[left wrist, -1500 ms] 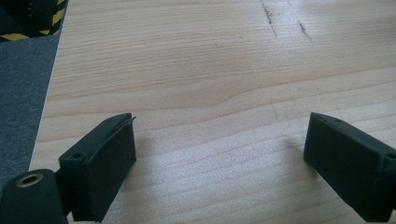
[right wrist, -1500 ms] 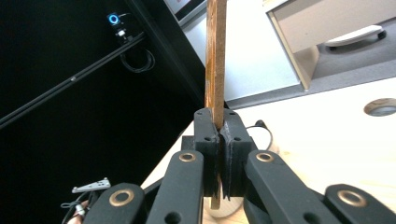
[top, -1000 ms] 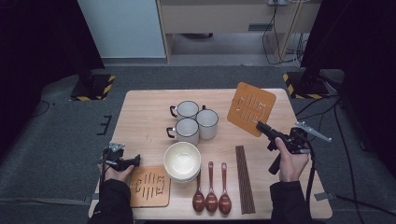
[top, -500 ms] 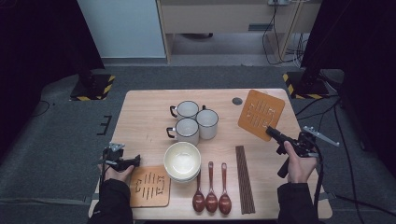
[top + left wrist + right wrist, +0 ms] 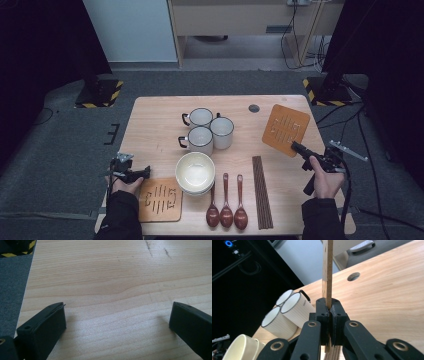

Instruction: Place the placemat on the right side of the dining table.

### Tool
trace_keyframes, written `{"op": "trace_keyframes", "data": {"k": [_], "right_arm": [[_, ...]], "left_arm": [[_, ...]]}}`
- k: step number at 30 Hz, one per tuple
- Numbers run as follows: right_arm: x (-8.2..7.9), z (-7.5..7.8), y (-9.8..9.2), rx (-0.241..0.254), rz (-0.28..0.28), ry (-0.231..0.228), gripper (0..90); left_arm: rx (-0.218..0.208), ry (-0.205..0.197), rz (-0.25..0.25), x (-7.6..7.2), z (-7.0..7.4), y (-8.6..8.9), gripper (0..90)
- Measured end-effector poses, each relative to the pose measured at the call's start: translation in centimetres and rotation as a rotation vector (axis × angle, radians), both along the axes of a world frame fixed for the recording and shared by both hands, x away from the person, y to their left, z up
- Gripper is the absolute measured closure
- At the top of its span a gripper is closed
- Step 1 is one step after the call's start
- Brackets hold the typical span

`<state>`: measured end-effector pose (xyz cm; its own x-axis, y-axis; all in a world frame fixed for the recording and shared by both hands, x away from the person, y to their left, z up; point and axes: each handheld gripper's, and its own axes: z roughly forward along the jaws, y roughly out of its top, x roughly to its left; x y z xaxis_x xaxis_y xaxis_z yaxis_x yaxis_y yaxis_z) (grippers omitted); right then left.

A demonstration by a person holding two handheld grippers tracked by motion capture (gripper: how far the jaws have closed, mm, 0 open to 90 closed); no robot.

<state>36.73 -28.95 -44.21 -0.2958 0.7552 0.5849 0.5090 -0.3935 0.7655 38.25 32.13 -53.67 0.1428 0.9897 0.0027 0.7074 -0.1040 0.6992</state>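
My right gripper (image 5: 296,146) is shut on the near corner of a square wooden trivet (image 5: 285,129) with slots cut in it, held over the table's right side. In the right gripper view the trivet (image 5: 327,272) stands edge-on, pinched between the two black jaws of that gripper (image 5: 328,311). A second wooden trivet (image 5: 160,199) lies flat at the front left of the table. Just left of it my left gripper (image 5: 147,172) rests low at the table's left edge. In the left gripper view that gripper (image 5: 117,315) has its jaws wide apart over bare wood, nothing between them.
Three white mugs (image 5: 206,127) stand mid-table, with stacked cream bowls (image 5: 194,173) in front. Three brown spoons (image 5: 226,212) and dark chopsticks (image 5: 261,191) lie at the front. A round cable hole (image 5: 254,108) sits in the wooden table (image 5: 155,120) at the back right.
My right gripper has carried the trivet to the right and lower, toward the table's right edge. The left gripper has stayed put.
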Motion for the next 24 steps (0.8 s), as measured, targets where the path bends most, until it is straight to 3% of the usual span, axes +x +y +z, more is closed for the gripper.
{"op": "trace_keyframes", "data": {"k": [24], "right_arm": [[0.4, -3.9, -1.9, -0.028, -0.023, 0.138, 87.2]], "left_arm": [[0.000, 0.000, 0.001, 0.0, 0.0, 0.0, 0.0]]}}
